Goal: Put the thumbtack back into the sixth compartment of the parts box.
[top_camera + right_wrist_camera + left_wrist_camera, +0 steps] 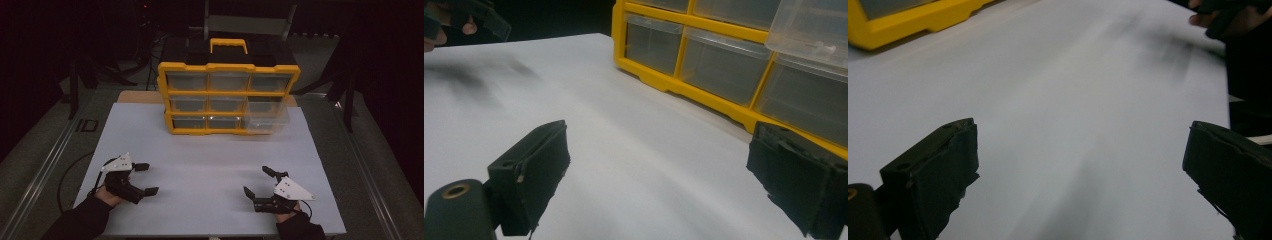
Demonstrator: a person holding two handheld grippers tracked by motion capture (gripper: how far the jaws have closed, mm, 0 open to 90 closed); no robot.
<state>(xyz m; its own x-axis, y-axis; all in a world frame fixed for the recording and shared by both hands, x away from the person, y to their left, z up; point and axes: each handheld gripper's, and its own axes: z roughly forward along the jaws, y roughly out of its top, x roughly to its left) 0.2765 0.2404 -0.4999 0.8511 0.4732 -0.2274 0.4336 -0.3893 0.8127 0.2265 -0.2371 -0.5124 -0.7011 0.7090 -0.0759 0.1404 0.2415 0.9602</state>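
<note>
A yellow organiser cabinet (229, 95) with three rows of clear drawers stands upright at the back middle of the white tabletop (200, 170). One clear drawer (267, 116) at its right side sticks out toward me; it also juts out in the right gripper view (814, 25), and I cannot tell what is in it. My left gripper (148, 178) rests near the front left, open, with nothing between its fingers (933, 170). My right gripper (257, 180) rests near the front right, also open and holding nothing, angled toward the cabinet (704, 55).
A yellow carry handle (228, 45) tops the cabinet, and a grey chair back (247, 22) stands behind it. Metal rails (45, 165) run along both table sides, with dark floor beyond. The cabinet's corner (908, 20) and the other hand (1208, 17) lie ahead of the left gripper.
</note>
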